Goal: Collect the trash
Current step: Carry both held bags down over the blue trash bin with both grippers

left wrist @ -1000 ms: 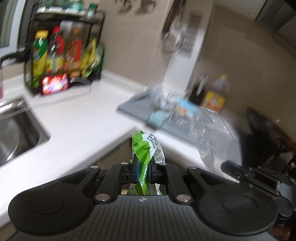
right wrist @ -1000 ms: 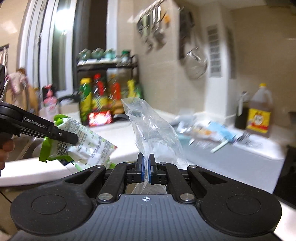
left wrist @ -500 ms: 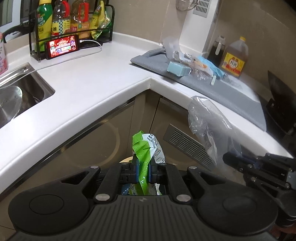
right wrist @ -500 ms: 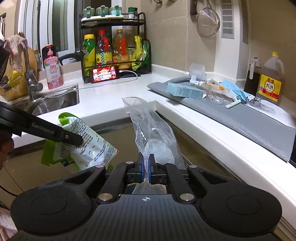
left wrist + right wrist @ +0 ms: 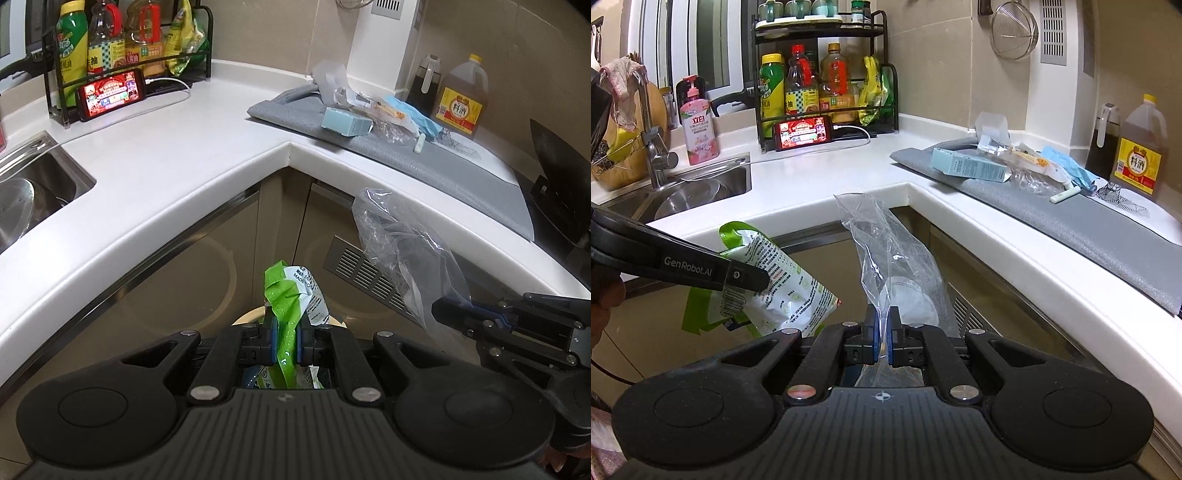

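the risk: the limp clear bag [image 5: 894, 266] or the green wrapper [image 5: 291, 295] could drift wide of the bin [image 5: 251, 317] just below on release. the left gripper [image 5: 286, 341] is clamped on the wrapper, the right gripper [image 5: 882, 339] on the bag, both sticking up between the jaws, near the cabinet corner.

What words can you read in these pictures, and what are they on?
"GenRobot.AI": side of the left gripper.
"MADE": green and white wrapper in that gripper; the rest is too small.
"料酒": yellow label of the big brown bottle.
"立白": pink pump bottle.
Rack bottle labels and the phone screen: too blurred.
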`<state>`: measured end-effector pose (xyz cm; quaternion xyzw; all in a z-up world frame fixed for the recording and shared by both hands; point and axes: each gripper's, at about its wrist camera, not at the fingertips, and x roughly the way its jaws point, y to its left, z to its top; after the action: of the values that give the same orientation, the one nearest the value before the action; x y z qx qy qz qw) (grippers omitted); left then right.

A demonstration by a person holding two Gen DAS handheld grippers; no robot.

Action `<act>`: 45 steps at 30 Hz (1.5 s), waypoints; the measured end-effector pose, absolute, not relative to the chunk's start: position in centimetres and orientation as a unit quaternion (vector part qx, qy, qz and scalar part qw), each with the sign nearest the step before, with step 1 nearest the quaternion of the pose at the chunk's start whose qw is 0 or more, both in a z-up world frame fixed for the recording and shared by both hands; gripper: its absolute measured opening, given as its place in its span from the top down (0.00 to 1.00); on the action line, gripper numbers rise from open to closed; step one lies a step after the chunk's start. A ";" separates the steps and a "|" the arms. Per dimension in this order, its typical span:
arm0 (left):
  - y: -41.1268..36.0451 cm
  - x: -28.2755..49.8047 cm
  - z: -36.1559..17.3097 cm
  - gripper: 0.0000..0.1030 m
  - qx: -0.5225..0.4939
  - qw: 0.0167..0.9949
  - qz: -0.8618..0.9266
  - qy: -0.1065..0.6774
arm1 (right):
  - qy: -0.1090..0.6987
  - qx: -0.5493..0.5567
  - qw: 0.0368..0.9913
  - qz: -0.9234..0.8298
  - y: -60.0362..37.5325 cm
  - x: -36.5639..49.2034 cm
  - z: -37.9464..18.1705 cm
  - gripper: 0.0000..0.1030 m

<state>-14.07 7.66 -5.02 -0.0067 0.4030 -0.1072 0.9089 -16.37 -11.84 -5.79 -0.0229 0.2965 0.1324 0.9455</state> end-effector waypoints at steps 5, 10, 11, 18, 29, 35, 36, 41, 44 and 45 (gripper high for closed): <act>7.4 -13.9 -5.3 0.91 -0.004 0.907 -0.109 0.407 | 0.302 -0.022 0.943 0.134 -11.9 -16.1 -6.2 0.95; 7.6 -13.5 -5.7 0.91 -0.002 0.905 -0.111 0.410 | 0.310 -0.020 0.941 0.133 -12.0 -15.3 -6.6 0.95; 7.6 -13.3 -5.7 0.91 -0.001 0.904 -0.113 0.411 | 0.311 -0.019 0.941 0.132 -12.1 -15.0 -6.7 0.95; 7.9 -12.2 -6.9 0.91 -0.007 0.898 -0.128 0.422 | 0.339 0.013 0.930 0.141 -13.3 -12.7 -8.3 0.95; 6.9 -9.5 -10.7 0.91 -0.005 0.877 -0.131 0.462 | 0.372 0.095 0.908 0.167 -14.7 -9.7 -11.3 0.95; 6.2 -7.9 -12.2 0.91 0.003 0.868 -0.129 0.479 | 0.394 0.100 0.898 0.168 -14.3 -8.0 -12.7 0.95; 6.1 -7.6 -12.5 0.91 0.003 0.867 -0.128 0.482 | 0.399 0.100 0.896 0.168 -14.3 -7.8 -12.9 0.95; 5.7 -6.0 -14.2 0.91 0.010 0.857 -0.119 0.501 | 0.428 0.097 0.884 0.160 -13.8 -6.5 -14.8 0.95; 5.4 -5.1 -15.3 0.91 0.013 0.852 -0.116 0.511 | 0.444 0.091 0.878 0.154 -13.5 -5.6 -15.8 0.95; 5.3 -4.8 -15.6 0.91 0.014 0.850 -0.115 0.513 | 0.449 0.089 0.876 0.152 -13.5 -5.4 -16.1 0.95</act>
<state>-4.80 5.33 -15.59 0.0138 0.5134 -0.1151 0.8503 -5.39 -13.50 -16.15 0.0895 0.4493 0.1521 0.8758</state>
